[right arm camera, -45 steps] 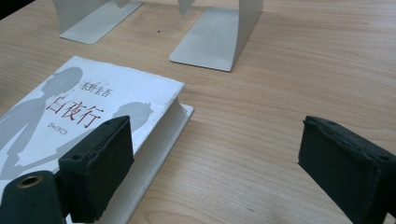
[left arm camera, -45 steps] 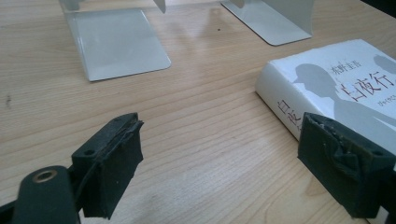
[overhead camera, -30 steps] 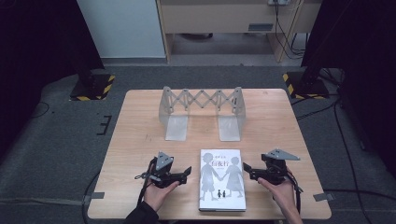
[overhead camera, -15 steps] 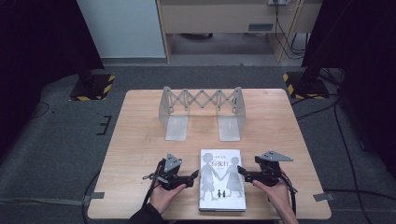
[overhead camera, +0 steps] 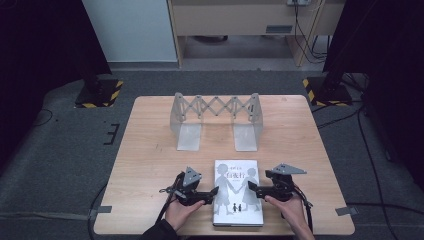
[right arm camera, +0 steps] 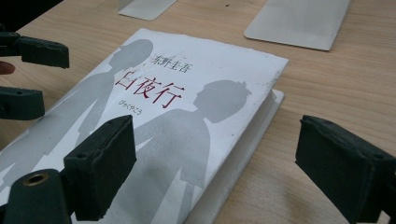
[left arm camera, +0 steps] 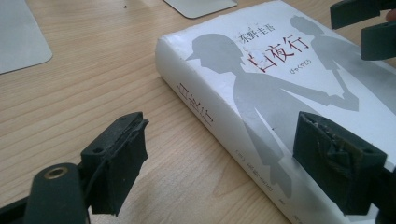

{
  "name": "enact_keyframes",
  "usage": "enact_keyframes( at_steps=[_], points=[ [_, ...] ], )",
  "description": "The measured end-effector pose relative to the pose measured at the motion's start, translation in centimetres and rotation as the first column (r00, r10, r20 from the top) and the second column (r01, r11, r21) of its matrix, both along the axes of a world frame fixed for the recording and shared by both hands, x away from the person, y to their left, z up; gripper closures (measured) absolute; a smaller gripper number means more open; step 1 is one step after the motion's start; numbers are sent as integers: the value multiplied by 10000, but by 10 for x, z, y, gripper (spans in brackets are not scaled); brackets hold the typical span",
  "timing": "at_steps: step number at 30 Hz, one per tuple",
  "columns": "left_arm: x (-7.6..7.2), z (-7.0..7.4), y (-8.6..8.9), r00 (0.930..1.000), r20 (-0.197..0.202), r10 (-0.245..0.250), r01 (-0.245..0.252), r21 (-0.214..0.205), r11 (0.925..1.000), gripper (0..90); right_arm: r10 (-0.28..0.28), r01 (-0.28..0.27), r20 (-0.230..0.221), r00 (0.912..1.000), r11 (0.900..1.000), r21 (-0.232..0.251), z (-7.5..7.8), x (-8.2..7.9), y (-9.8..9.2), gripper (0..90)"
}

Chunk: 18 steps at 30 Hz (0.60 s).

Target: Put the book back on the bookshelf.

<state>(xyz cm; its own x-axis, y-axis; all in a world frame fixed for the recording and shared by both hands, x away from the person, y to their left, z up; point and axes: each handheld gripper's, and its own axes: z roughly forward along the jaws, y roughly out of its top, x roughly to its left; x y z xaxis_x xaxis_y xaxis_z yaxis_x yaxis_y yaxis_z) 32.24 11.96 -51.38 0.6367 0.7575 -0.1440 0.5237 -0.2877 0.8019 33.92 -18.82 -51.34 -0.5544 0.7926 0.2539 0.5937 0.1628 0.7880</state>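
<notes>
White book on pale wood

I see the book (overhead camera: 238, 192) white with grey silhouettes and red title characters; the table (overhead camera: 150, 150) light wood-grain; the folding rack (overhead camera: 215, 117) silver-grey.

A thick white book (overhead camera: 238, 192) with two grey silhouetted figures and red title characters lies closed, cover up, flat at the desk's (overhead camera: 150, 160) six o'clock edge.

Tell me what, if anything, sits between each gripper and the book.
Nothing visible does. The left gripper and right gripper flank the book, jaws open, with bare table between each and the book's edges. The folding metal rack stands well behind.
</notes>
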Motion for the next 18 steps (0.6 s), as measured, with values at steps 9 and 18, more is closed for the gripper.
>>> enact_keyframes(
  at_steps=[9,18],
  points=[
    [1,-2,-5,9997,-50,-239,239,-50,9997,155,262,-262,-71,9996,9996,65,-5,1,6,130],
    [2,-3,-10,9989,-50,-471,470,-129,9988,146,435,-431,-192,9989,9988,215,-10,3,12,131]
  ],
)
